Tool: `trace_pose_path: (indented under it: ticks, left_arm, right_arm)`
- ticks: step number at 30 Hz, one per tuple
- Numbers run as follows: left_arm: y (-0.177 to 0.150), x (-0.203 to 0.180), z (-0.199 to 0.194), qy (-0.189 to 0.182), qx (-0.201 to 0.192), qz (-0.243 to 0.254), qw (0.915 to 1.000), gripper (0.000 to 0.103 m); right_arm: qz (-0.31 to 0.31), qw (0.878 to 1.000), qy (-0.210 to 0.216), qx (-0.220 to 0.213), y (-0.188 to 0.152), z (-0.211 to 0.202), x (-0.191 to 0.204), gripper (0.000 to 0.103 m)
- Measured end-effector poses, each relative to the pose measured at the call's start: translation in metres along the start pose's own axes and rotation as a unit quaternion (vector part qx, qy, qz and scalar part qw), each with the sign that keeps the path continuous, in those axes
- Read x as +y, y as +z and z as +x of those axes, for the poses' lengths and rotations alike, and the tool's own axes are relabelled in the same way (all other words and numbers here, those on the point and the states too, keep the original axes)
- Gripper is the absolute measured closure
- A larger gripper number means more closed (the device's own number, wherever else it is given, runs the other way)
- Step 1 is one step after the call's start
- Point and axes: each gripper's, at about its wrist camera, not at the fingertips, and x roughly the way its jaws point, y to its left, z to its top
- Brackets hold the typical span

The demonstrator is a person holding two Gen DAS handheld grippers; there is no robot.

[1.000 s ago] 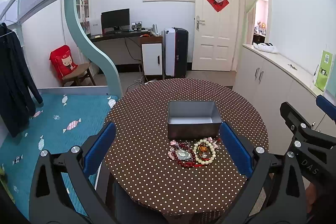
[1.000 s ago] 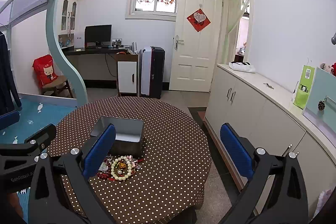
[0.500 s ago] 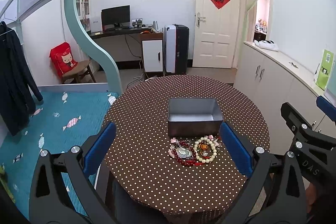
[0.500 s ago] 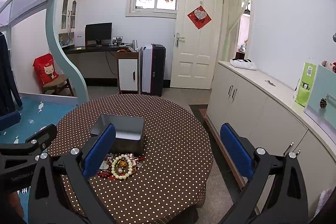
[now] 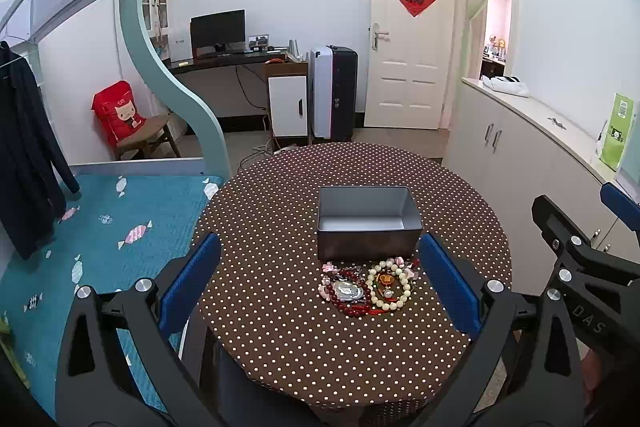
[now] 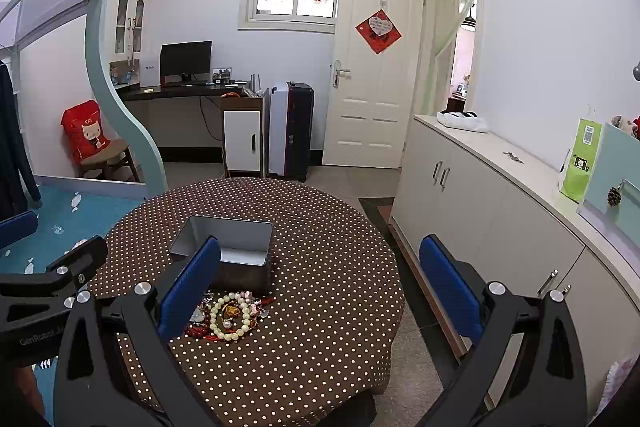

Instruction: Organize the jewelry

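Both grippers, left (image 5: 320, 281) and right (image 6: 320, 281), hung wide open above tangled bracelets (image 5: 366, 289) that risked snagging together beside the tin (image 5: 368, 223).

My left tool (image 5: 320, 287) and right tool (image 6: 320, 291) are matt black plastic with bright metal screws and smooth blue pads (image 5: 191, 281). The round worktop (image 5: 280, 327) wears a brown cloth with white dots, matt and soft-looking. On it, the grey rectangular metal tin (image 5: 369, 223) has a dull satin sheen. The heap of glossy cream and red beads (image 5: 370, 286) shines smoothly beside it.
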Motion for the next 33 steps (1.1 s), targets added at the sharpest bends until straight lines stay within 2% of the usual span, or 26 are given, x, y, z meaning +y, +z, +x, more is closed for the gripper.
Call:
trace_pose_path:
  ticks: [33]
  left_arm:
    - [-0.0003, -0.0024, -0.0071, -0.003, 0.0, 0.005, 1.0, 0.005]
  right_arm:
    - [-0.003, 1.0, 0.004, 0.003, -0.0006, -0.0019, 0.0003, 0.007]
